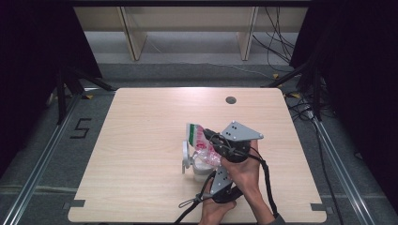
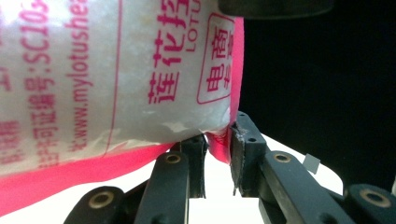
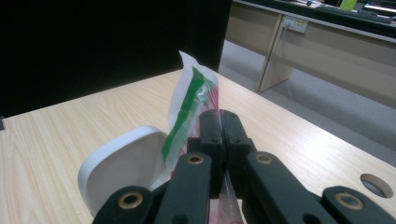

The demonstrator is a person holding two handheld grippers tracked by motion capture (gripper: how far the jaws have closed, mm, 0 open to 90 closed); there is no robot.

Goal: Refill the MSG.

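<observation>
One light wooden worktop [image 1: 141, 140] is carrying everything here, and the action is sitting toward its near edge, a little right of the middle. Starting at the left of the cluster, one white lidded container [image 1: 190, 161] is standing on the worktop, its rounded white flip lid [image 3: 123, 163] tipped up and open. Just above and right of it, one clear plastic pouch printed in pink and green [image 1: 201, 140] is being held up off the wood, leaning over the container's mouth.

Two grippers are working this one pouch. The left gripper [image 2: 217, 154], coming in from the near edge in the person's left hand [image 1: 213, 211], is pinching the pouch's pink bottom seam [image 2: 219, 147]: its two black jaws are nearly together with the pink film caught between them, and the bag's white granular contents are bulging above. In the high view this left gripper is lying low beneath the other hand.

Moving right, the right gripper [image 3: 219, 123], with its grey three-cornered plate [image 1: 239, 132] on top, is being held in the person's right hand [image 1: 241, 171]. Its jaws are pressed tight together, clamping the pouch near its green-striped top edge [image 3: 187, 107], which is standing up above the jaw tips.

Farther right and toward the far edge, one round grommet hole [image 1: 230, 100] is showing in the worktop.
</observation>
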